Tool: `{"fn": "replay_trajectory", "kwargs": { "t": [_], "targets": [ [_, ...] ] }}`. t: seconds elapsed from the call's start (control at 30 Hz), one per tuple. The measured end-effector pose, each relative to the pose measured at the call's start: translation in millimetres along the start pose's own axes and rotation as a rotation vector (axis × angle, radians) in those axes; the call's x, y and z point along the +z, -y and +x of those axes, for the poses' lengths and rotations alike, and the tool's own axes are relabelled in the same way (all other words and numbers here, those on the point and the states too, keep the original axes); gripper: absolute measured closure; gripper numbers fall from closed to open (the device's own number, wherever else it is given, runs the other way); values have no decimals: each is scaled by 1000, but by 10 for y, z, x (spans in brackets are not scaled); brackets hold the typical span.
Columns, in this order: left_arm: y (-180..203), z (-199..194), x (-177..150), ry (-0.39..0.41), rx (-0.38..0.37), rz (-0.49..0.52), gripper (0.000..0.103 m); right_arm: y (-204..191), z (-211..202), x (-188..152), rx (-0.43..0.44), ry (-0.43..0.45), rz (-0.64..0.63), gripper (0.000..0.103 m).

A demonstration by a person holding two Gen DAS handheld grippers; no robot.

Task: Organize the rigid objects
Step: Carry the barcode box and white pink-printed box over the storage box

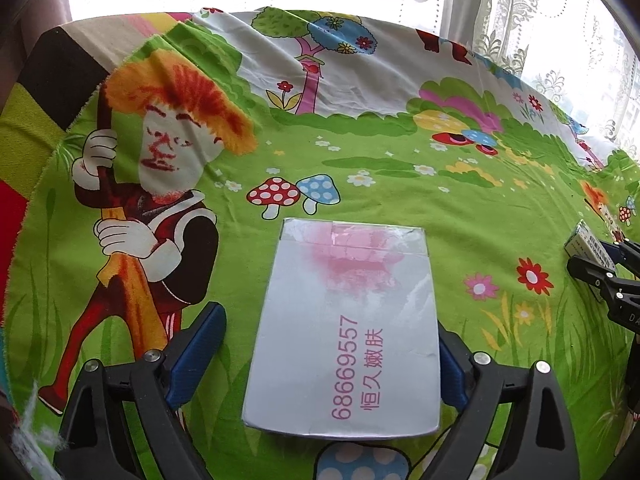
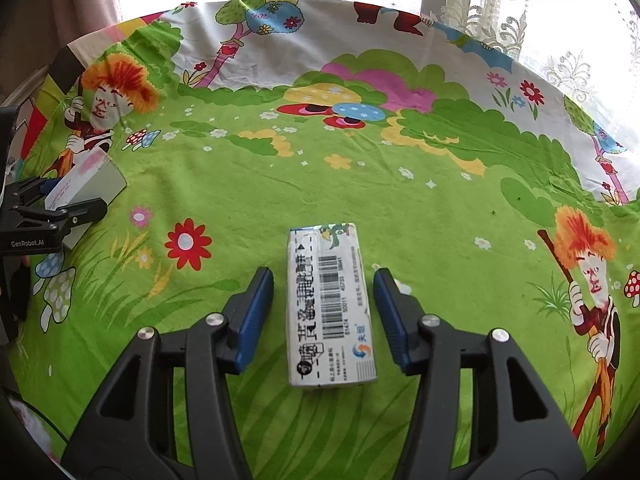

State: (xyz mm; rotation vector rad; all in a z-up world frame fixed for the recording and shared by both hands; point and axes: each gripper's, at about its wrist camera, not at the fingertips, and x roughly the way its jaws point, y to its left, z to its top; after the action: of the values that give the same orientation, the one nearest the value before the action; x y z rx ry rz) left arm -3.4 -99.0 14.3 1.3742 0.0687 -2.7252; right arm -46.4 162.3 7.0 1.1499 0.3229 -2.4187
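Observation:
A silver flat box (image 1: 344, 280) with pink print lies on the cartoon cloth (image 1: 400, 184). My left gripper (image 1: 330, 320) straddles it and stands open: the left pad (image 1: 200, 344) is clear of the box's side, while the right pad (image 1: 450, 364) sits close beside the other side. A small white carton with a barcode (image 2: 330, 304) lies flat between the fingers of my right gripper (image 2: 323, 276), which is open with a gap on each side. In the right wrist view the silver box (image 2: 96, 184) and left gripper (image 2: 60, 204) show at far left.
The green cartoon cloth covers the whole surface, with wrinkles toward the back. A striped fabric (image 1: 36, 120) lies under it at the left edge. Lace curtains (image 2: 520, 8) and a bright window stand behind the far edge.

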Motion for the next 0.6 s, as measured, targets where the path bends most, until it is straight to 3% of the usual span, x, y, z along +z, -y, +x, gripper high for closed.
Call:
{"fn": "replay_trajectory", "kwargs": {
  "t": [0.1,0.2,0.6],
  "targets": [
    [7,-10,-8,7,-10,6,15,-72,-13,7,-10,13,-17,64],
    [46,-57,-17,33,-26,28,36,-110,-22,5,-32,16,-34,67],
    [33,-46,-2,33,-31,25,37,-69,-7,2,-2,14,-8,66]
  ]
}}
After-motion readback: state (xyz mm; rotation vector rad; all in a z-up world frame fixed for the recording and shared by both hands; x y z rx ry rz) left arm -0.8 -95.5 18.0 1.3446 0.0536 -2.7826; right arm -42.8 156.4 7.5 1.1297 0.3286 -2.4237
